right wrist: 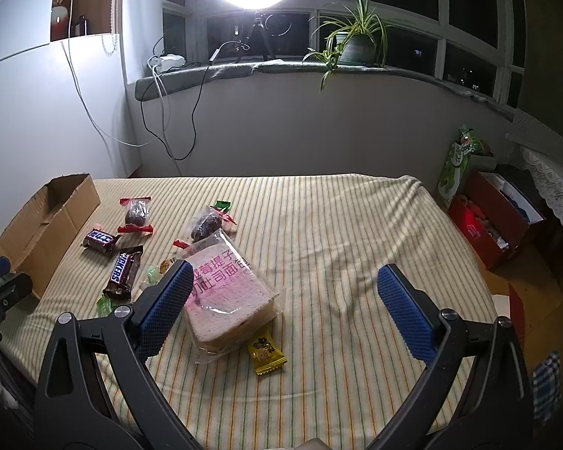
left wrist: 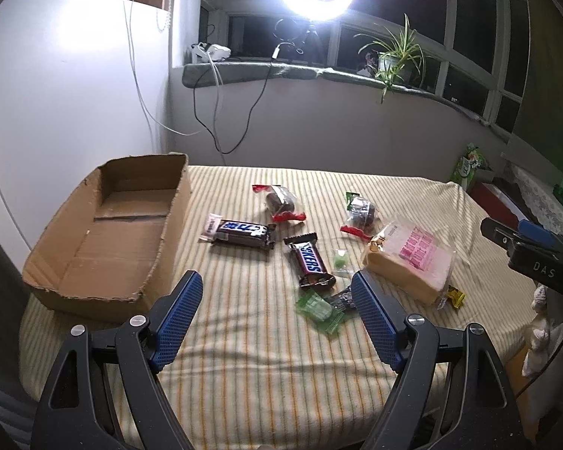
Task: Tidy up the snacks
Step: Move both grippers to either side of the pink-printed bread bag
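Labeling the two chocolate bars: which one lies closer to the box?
The bar with blue lettering, lying crosswise right beside the box. The Snickers sits farther right, angled.

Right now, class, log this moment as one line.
left gripper: open, empty | right gripper: open, empty | brown cardboard box: empty | pink-printed bagged toast loaf, brown Snickers bar: on striped cloth

Cardboard box (left wrist: 105,232) left; Snickers bar (left wrist: 309,264) centre; bread pack (left wrist: 413,262) right.

Left of the left tool (left wrist: 276,281), the box (left wrist: 105,232) is rough matt cardboard. Ahead, the Snickers bar (left wrist: 309,264) wears glossy plastic. The striped cloth (right wrist: 337,232) looks soft and matt.
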Available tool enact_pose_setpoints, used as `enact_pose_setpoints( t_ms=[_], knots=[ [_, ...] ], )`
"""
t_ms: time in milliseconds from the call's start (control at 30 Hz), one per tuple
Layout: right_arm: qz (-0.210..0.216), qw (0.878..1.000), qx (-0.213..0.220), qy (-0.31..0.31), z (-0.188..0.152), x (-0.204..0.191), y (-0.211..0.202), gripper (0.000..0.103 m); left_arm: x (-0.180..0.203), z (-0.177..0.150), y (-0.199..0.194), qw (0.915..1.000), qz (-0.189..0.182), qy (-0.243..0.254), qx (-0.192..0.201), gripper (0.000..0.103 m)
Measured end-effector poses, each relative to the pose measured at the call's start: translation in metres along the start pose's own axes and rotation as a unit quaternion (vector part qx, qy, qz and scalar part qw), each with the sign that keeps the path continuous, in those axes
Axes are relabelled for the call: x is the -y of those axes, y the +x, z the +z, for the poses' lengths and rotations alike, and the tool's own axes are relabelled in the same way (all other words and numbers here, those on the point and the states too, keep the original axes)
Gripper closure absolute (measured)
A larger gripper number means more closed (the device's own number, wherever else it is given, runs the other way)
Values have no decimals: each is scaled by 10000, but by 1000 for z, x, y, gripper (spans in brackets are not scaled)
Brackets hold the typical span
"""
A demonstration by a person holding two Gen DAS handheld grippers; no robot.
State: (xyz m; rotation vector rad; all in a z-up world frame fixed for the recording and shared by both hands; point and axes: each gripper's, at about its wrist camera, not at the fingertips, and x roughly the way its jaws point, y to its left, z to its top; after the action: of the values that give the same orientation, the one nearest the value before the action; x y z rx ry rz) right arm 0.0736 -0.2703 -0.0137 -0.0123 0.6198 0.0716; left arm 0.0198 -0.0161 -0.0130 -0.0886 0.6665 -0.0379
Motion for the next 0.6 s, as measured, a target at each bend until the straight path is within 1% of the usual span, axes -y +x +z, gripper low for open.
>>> enact_pose_setpoints(
  t_ms=[133,267,333,433,500,533,600],
  knots=[
    [131,9999,-75,-37,-2,0,6,2,3,-1,8,9999,-126,-46,-102,21],
    [335,9992,-209,-89,-3,1,16,13,7,-3,19,9991,-327,-142,-246,22],
    [548,9978,-356,-47,-5,4,24,15,10,-3,25,9980,-497,-217,-339,23],
    [920,9939,-614,2,-6,8,38,24,17,-5,33,9967,-654,-220,-432,23],
    [1052,9918,-725,-51,-7,8,46,32,22,-6,39,9952,-794,-240,-522,25],
    [1174,9899,-790,-70,-7,9,50,33,25,-6,41,9941,-877,-266,-572,28],
    [1424,9856,-907,-25,-6,10,57,34,31,-7,48,9923,-1021,-292,-643,30]
  ],
)
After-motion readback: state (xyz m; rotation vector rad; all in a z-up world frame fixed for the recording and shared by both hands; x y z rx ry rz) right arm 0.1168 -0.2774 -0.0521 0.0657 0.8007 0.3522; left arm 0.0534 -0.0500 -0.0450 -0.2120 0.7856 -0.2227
